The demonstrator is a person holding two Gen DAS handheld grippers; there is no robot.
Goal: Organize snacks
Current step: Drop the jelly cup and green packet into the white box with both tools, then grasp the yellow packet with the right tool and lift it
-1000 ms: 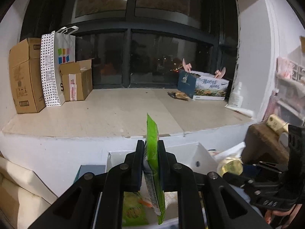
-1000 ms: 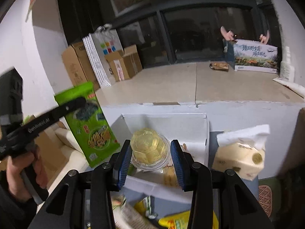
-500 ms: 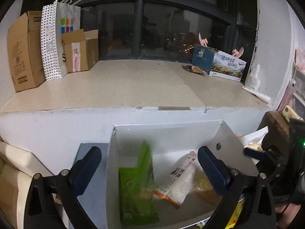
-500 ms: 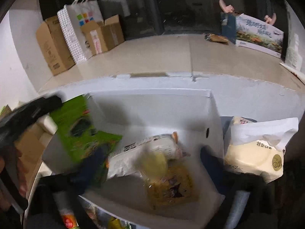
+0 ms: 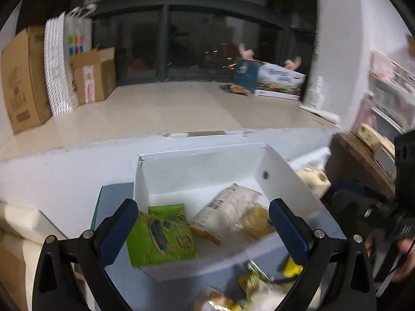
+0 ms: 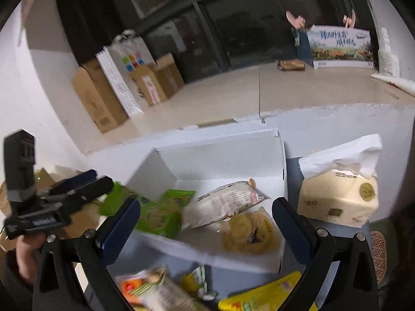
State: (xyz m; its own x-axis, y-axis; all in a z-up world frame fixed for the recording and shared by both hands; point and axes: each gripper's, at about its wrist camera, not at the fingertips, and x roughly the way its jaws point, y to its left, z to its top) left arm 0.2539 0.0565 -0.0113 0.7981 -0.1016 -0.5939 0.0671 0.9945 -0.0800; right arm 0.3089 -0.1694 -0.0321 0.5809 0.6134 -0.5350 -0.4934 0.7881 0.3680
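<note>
A white cardboard box point(image 5: 282, 176) stands open below a windowsill. Inside lie a green snack packet point(image 5: 160, 235), a white packet point(image 5: 225, 212) and a clear yellow tub point(image 5: 255, 223). My left gripper point(image 5: 202, 230) is open and empty above the box's near side. My right gripper point(image 6: 207, 228) is open and empty over the same box point(image 6: 223, 155), where the green packet point(image 6: 160, 215), the white packet point(image 6: 223, 204) and the yellow tub point(image 6: 249, 230) show. Loose snack packets point(image 6: 166, 290) lie in front of the box.
A tissue pack point(image 6: 337, 197) stands right of the box. The windowsill point(image 5: 160, 114) holds cardboard boxes point(image 5: 23, 77), a dotted paper bag point(image 5: 57, 64) and a printed carton point(image 5: 275, 80). A wooden stool point(image 5: 363, 160) is at right.
My left gripper opened and dropped the green packet into the box. My right gripper opened and released the yellow tub into the box. Both grippers have drawn back slightly.
</note>
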